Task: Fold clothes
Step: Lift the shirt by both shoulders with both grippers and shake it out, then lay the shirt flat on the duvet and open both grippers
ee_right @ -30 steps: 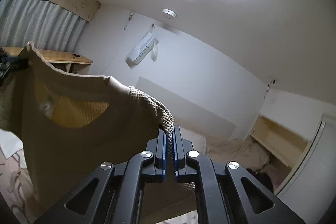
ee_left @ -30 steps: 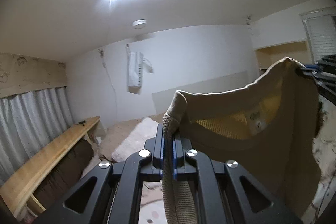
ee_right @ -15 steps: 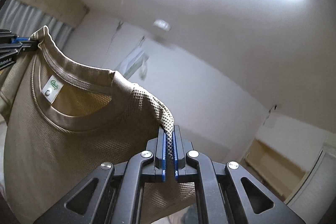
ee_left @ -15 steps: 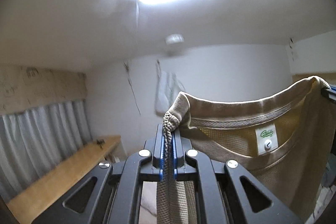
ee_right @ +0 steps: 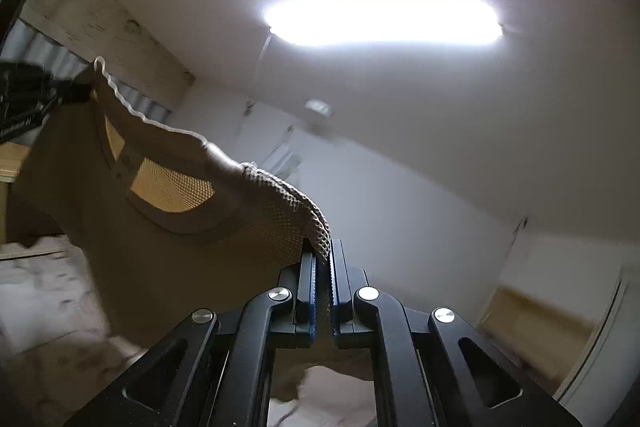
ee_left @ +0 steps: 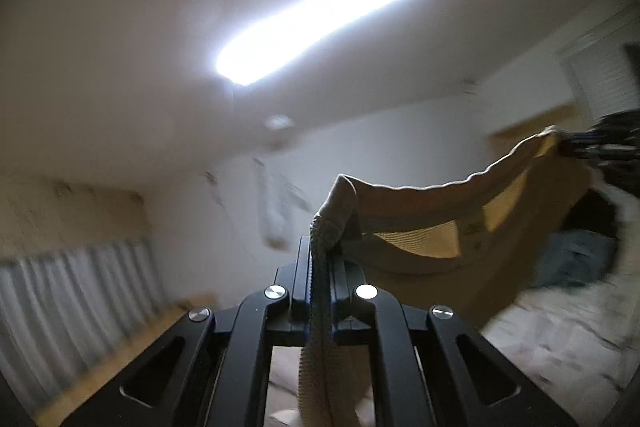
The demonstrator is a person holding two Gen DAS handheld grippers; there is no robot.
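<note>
A beige mesh T-shirt [ee_left: 432, 247] hangs in the air between my two grippers, neck opening facing the cameras. My left gripper [ee_left: 320, 255] is shut on one shoulder of the shirt. My right gripper [ee_right: 322, 259] is shut on the other shoulder, and the shirt [ee_right: 168, 227] stretches away to the left of it. In the left wrist view the right gripper [ee_left: 596, 147] shows at the far right edge. In the right wrist view the left gripper [ee_right: 36, 95] shows at the far left edge. The shirt's lower part is hidden below the frames.
Both cameras point up at the ceiling light [ee_left: 320, 23]. Grey curtains [ee_left: 68, 299] and a wooden desk [ee_left: 132, 347] stand on the left. A pale patterned bed or rug [ee_right: 44, 307] lies below. A white bag [ee_left: 276, 211] hangs on the far wall.
Both grippers have swung and tilted with the shirt, which now blurs. The shirt's collar line sags flatter and the grippers sit further apart.
</note>
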